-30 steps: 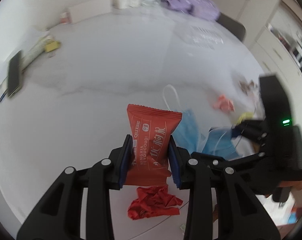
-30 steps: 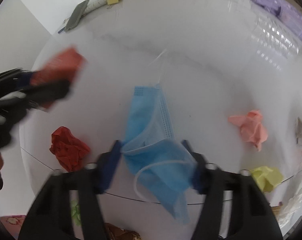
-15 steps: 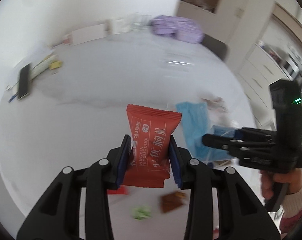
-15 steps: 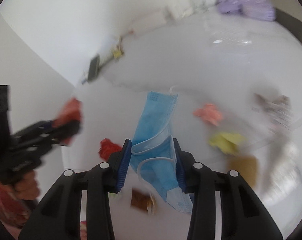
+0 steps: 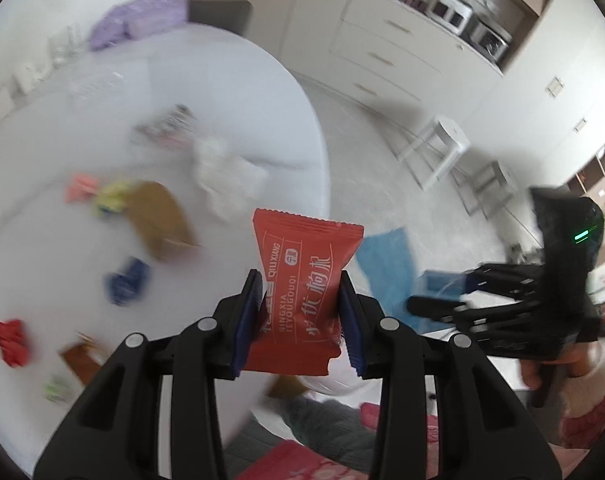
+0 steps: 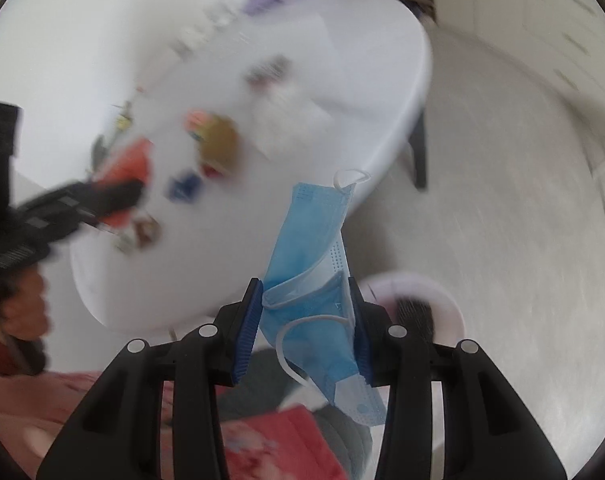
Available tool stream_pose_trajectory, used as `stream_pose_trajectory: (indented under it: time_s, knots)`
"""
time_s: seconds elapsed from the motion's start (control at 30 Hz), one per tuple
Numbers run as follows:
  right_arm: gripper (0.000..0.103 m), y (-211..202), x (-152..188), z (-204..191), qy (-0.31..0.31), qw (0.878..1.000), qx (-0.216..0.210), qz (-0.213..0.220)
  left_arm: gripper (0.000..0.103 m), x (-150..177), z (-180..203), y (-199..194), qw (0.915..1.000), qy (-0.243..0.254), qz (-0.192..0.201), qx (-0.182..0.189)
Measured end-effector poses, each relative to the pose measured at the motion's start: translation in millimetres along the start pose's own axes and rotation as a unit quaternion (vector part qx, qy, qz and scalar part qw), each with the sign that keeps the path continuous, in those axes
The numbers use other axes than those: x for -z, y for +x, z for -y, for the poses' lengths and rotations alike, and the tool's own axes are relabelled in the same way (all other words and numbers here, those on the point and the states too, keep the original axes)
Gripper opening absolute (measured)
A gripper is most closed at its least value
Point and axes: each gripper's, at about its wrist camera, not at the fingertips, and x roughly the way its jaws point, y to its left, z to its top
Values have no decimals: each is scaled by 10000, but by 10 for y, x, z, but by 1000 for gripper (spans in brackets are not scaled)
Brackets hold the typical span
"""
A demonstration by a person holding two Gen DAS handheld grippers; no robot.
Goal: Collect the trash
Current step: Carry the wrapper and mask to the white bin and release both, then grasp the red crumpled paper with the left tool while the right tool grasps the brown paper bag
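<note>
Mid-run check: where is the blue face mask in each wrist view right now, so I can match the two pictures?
Left wrist: the face mask sits right of centre, behind the red snack packet, clamped in the right gripper.
Right wrist: the mask is at lower centre, pinched between that gripper's pads and sticking up past them.
Shared landmark: the white table with scattered trash.

white table [image 5: 294,128] | stool [image 5: 442,140] | cabinets [image 5: 402,52] | possibly appliances [image 5: 466,20]

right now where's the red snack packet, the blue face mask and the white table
red snack packet [image 5: 302,280], left wrist view, middle of its printed front
blue face mask [image 6: 310,240], right wrist view, pleated upper half
white table [image 5: 238,92], left wrist view, bare top near the far edge
</note>
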Motion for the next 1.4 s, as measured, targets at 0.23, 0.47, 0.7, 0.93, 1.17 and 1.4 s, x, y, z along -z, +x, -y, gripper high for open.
stream_pose_trajectory:
  time_s: [0.23, 0.47, 0.7, 0.93, 1.17, 1.4]
  knots:
    - [55, 910, 498, 631, 224, 9954, 211, -903, 37, 269, 475, 428, 9976, 186, -661, -71]
    - [95, 751, 668, 897, 389, 9935, 583, -897, 37, 426, 790, 762, 9932, 360, -1101, -64]
    - [96, 107, 579, 1149, 628, 9923, 1035, -268, 77, 481, 1070, 957, 9877, 621, -1434, 43]
    - [100, -265, 449, 1190, 812, 9892, 1188, 284, 95, 418, 1215, 886, 9864, 927, -1303, -372]
    - [100, -307, 296, 1100, 797, 9888, 1187, 424, 95, 340, 1106, 729, 9900, 734, -1081, -534]
    - [100, -259, -13, 618, 122, 9906, 1265, 504, 95, 266, 610, 304, 9955, -177, -559, -743]
